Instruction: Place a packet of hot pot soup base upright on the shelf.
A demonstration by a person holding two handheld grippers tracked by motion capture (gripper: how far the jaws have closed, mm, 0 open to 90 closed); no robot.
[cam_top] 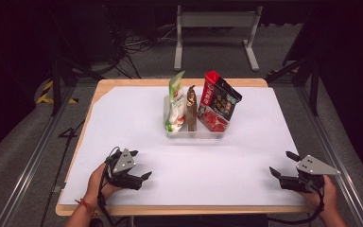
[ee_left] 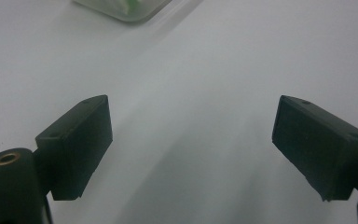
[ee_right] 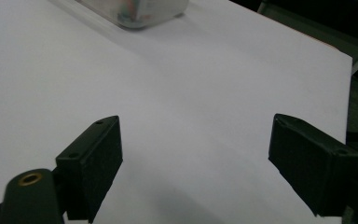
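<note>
A clear plastic bin (cam_top: 194, 133) stands at the middle of the white table top (cam_top: 123, 123). Upright in it are a green and white pouch (cam_top: 175, 101), a brown packet (cam_top: 191, 108) and a red and black pouch (cam_top: 219, 100). My left gripper (cam_top: 140, 164) rests near the front left, open, with nothing between its jaws. My right gripper (cam_top: 282, 163) sits near the front right, also open and empty. The left gripper view has the bin's corner (ee_left: 123, 9) at the top, beyond the gripper (ee_left: 191, 140). In the right gripper view the bin (ee_right: 140, 11) lies far ahead of the gripper (ee_right: 196, 163).
The white sheet covers a wooden table whose edge (cam_top: 179, 209) runs along the front. A metal frame stand (cam_top: 215, 33) and cables lie on the floor behind the table. Dark floor rails run along both sides.
</note>
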